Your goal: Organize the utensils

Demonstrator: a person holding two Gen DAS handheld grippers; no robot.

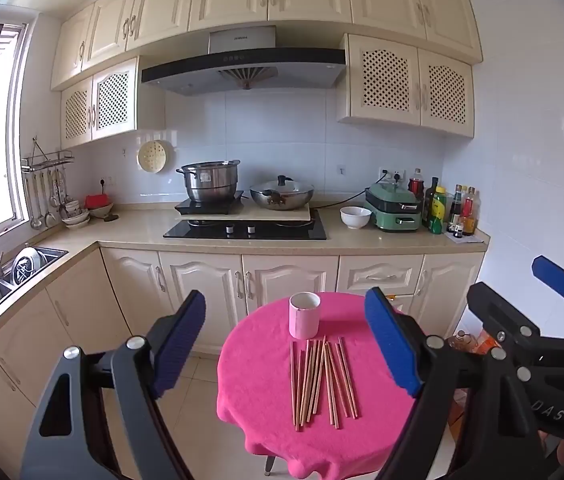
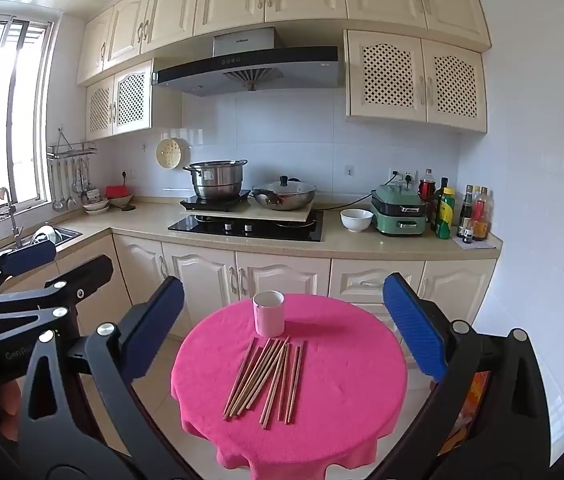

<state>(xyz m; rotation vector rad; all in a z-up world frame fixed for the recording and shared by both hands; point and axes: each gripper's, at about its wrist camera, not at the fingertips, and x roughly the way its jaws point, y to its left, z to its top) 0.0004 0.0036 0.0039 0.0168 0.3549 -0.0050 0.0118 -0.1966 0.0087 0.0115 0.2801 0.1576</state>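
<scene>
The round worktop [image 1: 266,360] under its pink cloth is cut off at the bottom edge in both views, so its near rim and most of its leg are not visible. The lower ends of both grippers also run out of the frame, and of the person only a bit of a hand shows at the lower left corner of the right wrist view. Labels on the bottles [image 2: 447,212] at the right of the kitchen counter are too small to read. The chopsticks [image 1: 321,380] lie in a loose bundle in the middle of the cloth, some crossing each other, so their exact number is hard to count. Just behind them, toward the top of the frame, stands the pink cup [image 1: 304,315], upright, and its inside is not visible. The left gripper [image 1: 285,344] has its blue fingers [image 1: 180,344] wide apart with nothing between the pads; in its view the chopsticks and cup appear in the gap but lie farther away, not touched. The right gripper [image 2: 285,328] is likewise fully spread and holds nothing; the chopsticks sit in the lower centre of its view, between the fingers but beyond them.
</scene>
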